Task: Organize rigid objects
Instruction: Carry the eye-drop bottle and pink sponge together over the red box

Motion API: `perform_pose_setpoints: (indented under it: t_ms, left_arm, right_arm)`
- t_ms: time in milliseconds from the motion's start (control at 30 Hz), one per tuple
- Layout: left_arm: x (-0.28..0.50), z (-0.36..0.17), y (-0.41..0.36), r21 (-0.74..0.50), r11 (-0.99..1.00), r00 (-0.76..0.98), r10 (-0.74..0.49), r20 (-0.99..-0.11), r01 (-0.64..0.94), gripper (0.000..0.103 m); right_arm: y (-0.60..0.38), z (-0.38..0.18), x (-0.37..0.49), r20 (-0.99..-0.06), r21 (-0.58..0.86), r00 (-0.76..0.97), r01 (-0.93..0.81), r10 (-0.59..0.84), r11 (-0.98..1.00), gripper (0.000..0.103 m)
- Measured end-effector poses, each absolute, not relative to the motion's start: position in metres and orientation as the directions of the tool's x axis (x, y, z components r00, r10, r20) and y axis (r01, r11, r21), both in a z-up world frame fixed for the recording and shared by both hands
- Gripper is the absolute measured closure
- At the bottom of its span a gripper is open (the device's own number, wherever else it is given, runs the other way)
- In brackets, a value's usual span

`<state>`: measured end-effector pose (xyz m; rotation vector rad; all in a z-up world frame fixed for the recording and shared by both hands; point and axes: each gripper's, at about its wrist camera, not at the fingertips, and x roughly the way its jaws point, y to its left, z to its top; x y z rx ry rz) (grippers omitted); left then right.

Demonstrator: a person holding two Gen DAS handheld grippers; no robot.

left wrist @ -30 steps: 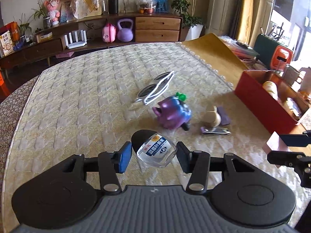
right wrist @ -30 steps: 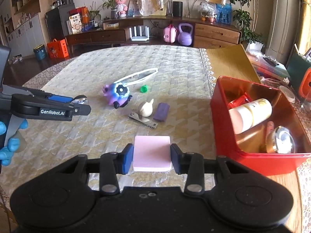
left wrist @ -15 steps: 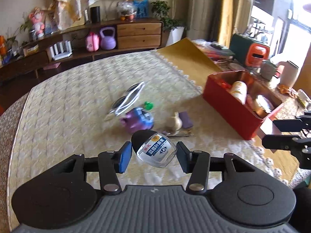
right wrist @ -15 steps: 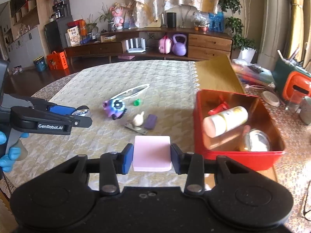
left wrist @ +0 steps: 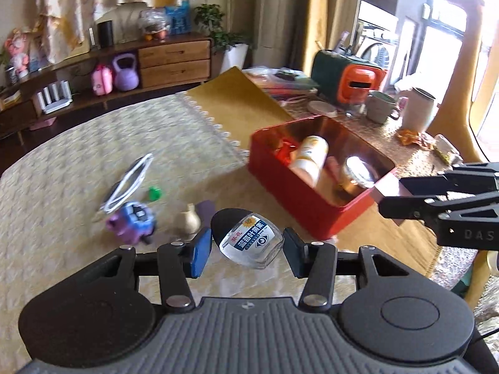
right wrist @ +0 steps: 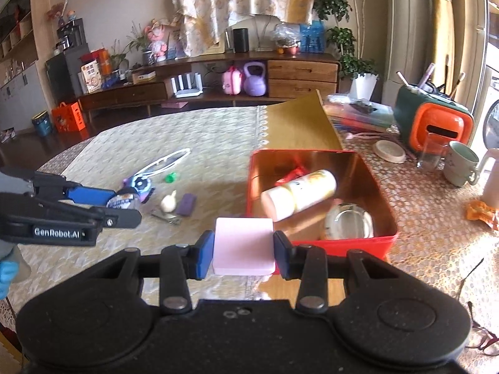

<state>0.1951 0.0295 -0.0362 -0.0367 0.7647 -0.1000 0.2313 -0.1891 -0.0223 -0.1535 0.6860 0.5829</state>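
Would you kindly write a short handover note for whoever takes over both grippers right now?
Left gripper: shut on the small clear glass bottle with a black cap, above the table.
Right gripper: shut on the flat pink block, near the red metal box.
Done: cream bottle in the box.
Left: drop both, then the purple toy, white glasses, nail clippers.

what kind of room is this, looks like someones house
Most likely a home living or dining room: a wooden sideboard holding toys and a purple kettlebell, curtains, and a cloth-covered table with mugs.
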Motion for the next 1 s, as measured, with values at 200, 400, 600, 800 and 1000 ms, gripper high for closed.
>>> perform_pose_setpoints:
  t_ms: [200,400,600,800,1000]
  left_arm:
    - [0.213,-0.034,-0.001,-0.076,0.989,0.709,-0.143,-0.690,0.125,0.054]
    - [0.234,-0.030,-0.031,-0.081,0.983,0.712,-0.173,-0.681,0.162,0.054]
    - [0.259,-0.035,-0.057,-0.083,0.978,0.699,-0.195,-0.688,0.192,0.054]
    - [0.286,-0.047,-0.074,-0.073,0.978,0.671,-0.187,-0.717,0.193,0.054]
    - [0.316,-0.061,-0.084,-0.085,0.981,0.636,-0.178,-0.750,0.174,0.054]
  right_arm:
    - [-0.208,-0.020,0.244,-0.627,0.055,0.638,-0.537,0.447,0.842,0.063]
    - [-0.234,-0.016,0.263,-0.613,0.080,0.659,-0.496,0.435,0.864,0.063]
    - [-0.256,-0.017,0.283,-0.615,0.092,0.669,-0.464,0.417,0.881,0.063]
    - [-0.264,-0.028,0.306,-0.632,0.118,0.657,-0.444,0.412,0.888,0.063]
    - [-0.259,-0.041,0.333,-0.652,0.138,0.640,-0.425,0.405,0.895,0.063]
